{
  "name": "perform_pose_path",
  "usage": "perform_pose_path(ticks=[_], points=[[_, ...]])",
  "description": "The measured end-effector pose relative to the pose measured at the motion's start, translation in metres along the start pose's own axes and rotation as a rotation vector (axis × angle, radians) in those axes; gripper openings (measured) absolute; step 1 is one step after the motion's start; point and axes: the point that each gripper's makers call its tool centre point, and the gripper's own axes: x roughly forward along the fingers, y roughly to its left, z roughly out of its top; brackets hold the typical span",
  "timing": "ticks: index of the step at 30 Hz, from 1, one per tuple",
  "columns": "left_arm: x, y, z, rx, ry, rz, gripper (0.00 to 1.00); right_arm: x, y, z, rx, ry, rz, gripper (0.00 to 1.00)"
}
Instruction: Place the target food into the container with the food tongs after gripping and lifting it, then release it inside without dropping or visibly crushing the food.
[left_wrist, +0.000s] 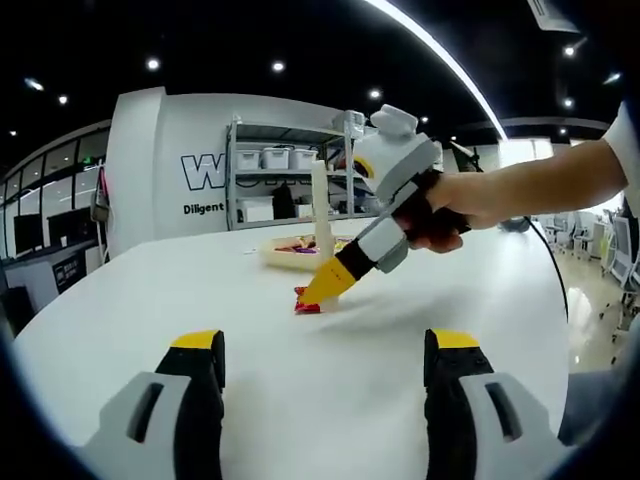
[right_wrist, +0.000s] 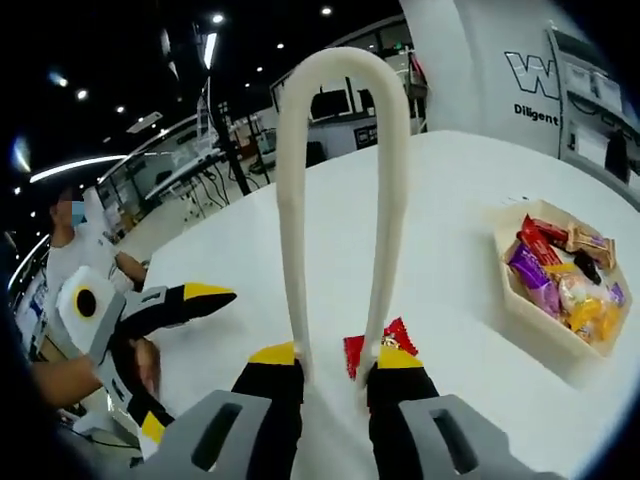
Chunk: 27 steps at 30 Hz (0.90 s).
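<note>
Near the middle of the white tabletop (right_wrist: 460, 290) lies the red wrapped candy (right_wrist: 378, 345), between the tips of the cream food tongs (right_wrist: 340, 180). The right gripper (right_wrist: 335, 375) squeezes the tongs upside down, probably to pinch the candy. The hexagonal container (right_wrist: 540, 320) of sweets waits nearby. The left gripper (left_wrist: 325, 355) hangs spread, holding nothing.

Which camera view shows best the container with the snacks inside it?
The right gripper view: the container lies near and open from above, so its wrapped snacks are clearly separate. In the left gripper view, the container is small, far across the white table, partly behind the tongs and the right gripper.
</note>
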Motion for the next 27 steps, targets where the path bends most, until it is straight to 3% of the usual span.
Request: perform_pose_path(ticks=[4, 8, 13, 15, 19, 23, 27], points=[[0.000, -0.001, 0.000, -0.002, 0.000, -0.005, 0.80, -0.008, -0.025, -0.010, 0.008, 0.026, -0.064, 0.19], [0.000, -0.002, 0.000, -0.001, 0.001, -0.006, 0.80, -0.017, -0.052, -0.007, 0.034, 0.003, -0.132, 0.19], [0.000, 0.000, 0.000, -0.001, 0.000, -0.005, 0.80, -0.017, -0.031, 0.006, 0.090, -0.044, -0.059, 0.19], [0.000, 0.000, -0.001, 0.000, 0.002, -0.005, 0.80, -0.008, -0.009, 0.007, 0.047, -0.034, -0.018, 0.19], [0.000, 0.002, -0.001, 0.000, 0.002, -0.001, 0.80, 0.003, 0.012, 0.008, 0.033, -0.029, 0.024, 0.19], [0.000, 0.002, -0.001, 0.005, 0.003, 0.000, 0.79, 0.010, 0.020, 0.004, 0.028, -0.023, 0.040, 0.19], [0.000, 0.001, -0.001, 0.005, 0.003, 0.001, 0.79, 0.008, 0.011, -0.004, 0.021, -0.003, 0.024, 0.19]])
